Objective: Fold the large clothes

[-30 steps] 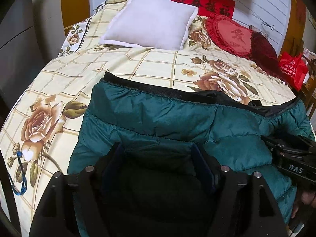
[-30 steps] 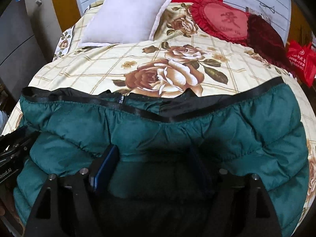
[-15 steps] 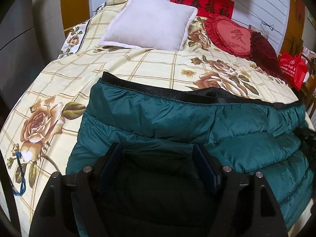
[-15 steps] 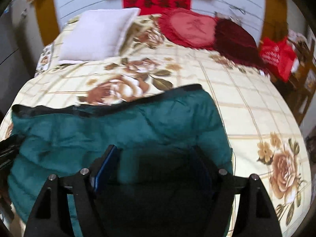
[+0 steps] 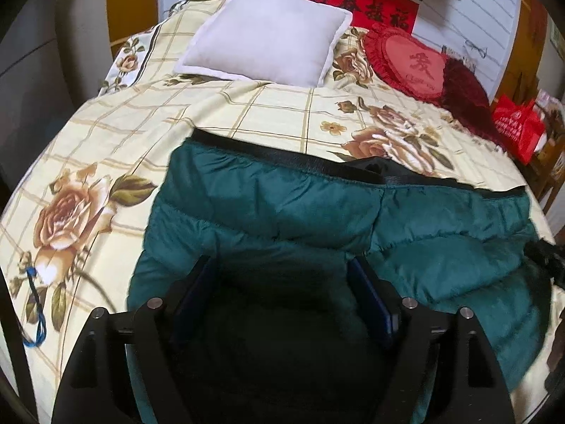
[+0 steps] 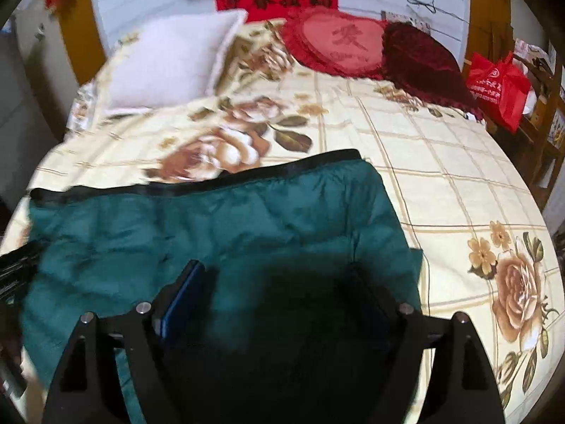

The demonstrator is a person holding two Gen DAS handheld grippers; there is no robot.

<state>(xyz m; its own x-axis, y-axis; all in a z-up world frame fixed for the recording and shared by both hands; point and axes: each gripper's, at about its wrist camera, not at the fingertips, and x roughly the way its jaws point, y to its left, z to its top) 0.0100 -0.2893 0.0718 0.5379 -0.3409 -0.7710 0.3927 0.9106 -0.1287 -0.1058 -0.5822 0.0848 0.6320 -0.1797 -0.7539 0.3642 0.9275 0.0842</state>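
Green padded coat [image 5: 353,219] lies folded on bed's [image 5: 106,148] near edge | left gripper [image 5: 282,279], right gripper [image 6: 279,282] both opening, released above it; right has drawn rightward | fold laid, next fold pending.

A cream bedspread printed with brown roses [image 5: 247,120] carries a pale square pillow [image 5: 268,49], a red heart-shaped frilled cushion [image 6: 339,44] and a dark maroon velvet cushion [image 6: 420,60] (touching it). A red shopping bag [image 6: 498,88] sits beside the bed.

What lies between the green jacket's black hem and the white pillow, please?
Only bare floral bedspread separates the jacket from the pillow, seen in the left wrist view.
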